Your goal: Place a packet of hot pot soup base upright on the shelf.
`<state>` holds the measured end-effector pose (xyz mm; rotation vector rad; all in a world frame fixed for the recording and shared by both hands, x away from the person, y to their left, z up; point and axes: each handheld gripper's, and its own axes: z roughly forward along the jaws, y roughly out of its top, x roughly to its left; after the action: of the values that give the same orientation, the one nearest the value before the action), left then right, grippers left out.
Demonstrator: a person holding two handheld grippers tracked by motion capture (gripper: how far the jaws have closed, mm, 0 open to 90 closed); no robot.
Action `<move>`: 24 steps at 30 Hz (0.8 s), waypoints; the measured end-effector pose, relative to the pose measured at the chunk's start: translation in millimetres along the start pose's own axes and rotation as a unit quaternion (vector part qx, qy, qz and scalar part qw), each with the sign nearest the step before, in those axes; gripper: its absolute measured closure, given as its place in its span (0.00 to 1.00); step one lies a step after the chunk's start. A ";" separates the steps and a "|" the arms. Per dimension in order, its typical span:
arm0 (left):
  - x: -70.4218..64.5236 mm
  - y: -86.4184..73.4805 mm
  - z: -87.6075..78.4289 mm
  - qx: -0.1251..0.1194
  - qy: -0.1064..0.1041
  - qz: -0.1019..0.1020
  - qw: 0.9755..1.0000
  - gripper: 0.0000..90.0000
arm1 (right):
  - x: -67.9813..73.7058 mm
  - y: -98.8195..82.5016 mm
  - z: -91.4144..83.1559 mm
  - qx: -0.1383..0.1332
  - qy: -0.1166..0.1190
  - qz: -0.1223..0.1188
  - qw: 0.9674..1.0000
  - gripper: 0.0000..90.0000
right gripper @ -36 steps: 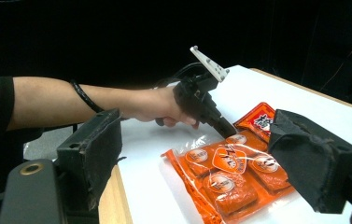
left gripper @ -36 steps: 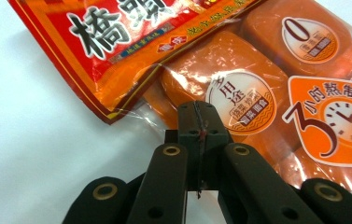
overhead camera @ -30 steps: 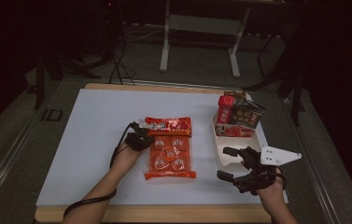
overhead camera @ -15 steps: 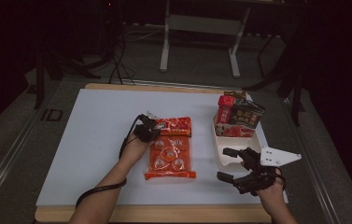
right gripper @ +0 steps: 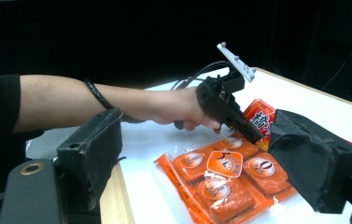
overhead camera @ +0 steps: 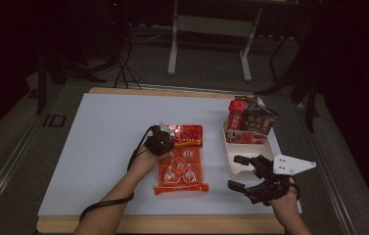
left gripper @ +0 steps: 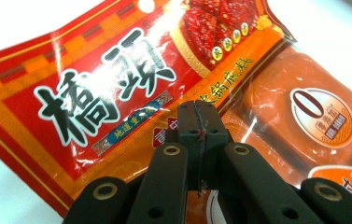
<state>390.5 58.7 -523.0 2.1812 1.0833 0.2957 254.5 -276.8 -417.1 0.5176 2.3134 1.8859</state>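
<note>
- High view, against the earlier frames: the left claw (overhead camera: 165, 133) has slid from the packet's 9 o'clock edge toward 1 o'clock and now sits over the red top of the orange seasoning packet (overhead camera: 181, 170); the right claw (overhead camera: 238, 172) has kept its place at 5 o'clock on the counter (overhead camera: 99, 147).
- High view, surroundings: a white tray (overhead camera: 233, 164) lies at 3 o'clock from the packet, apart from it, with upright snack bags (overhead camera: 248, 121) crowded at its far end. The right claw hovers just in front of the tray's near end. The left hand covers the packet's top left corner.
- Left gripper view: the left claw's jaws are pressed fully together, tips meeting in one seam over the packet's red label (left gripper: 117, 88); whether any film is pinched between them cannot be told.
- Right gripper view: the right claw (right gripper: 201, 163) stands wide apart and has hold of nothing; between its pads, farther off, lies the packet (right gripper: 225, 182) flat on the counter, the left claw's tip resting at its far end at 1 o'clock.
</note>
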 end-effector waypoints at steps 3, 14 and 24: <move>-8.7 -2.9 -2.9 0.002 -0.011 0.010 1.000 1.00 | -0.1 -0.2 0.7 0.002 0.001 0.000 1.000 0.19; -52.6 -2.6 -7.7 0.005 -0.078 0.070 0.994 1.00 | 0.0 -0.3 1.8 0.003 0.001 0.000 1.000 0.19; -2.6 -9.4 -37.9 -0.031 -0.023 0.012 0.999 1.00 | -2.0 0.0 4.1 0.002 0.003 0.004 1.000 0.19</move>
<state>365.2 78.5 -500.6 2.1369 1.0095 0.2840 257.6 -273.7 -418.3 0.5222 2.3230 1.8888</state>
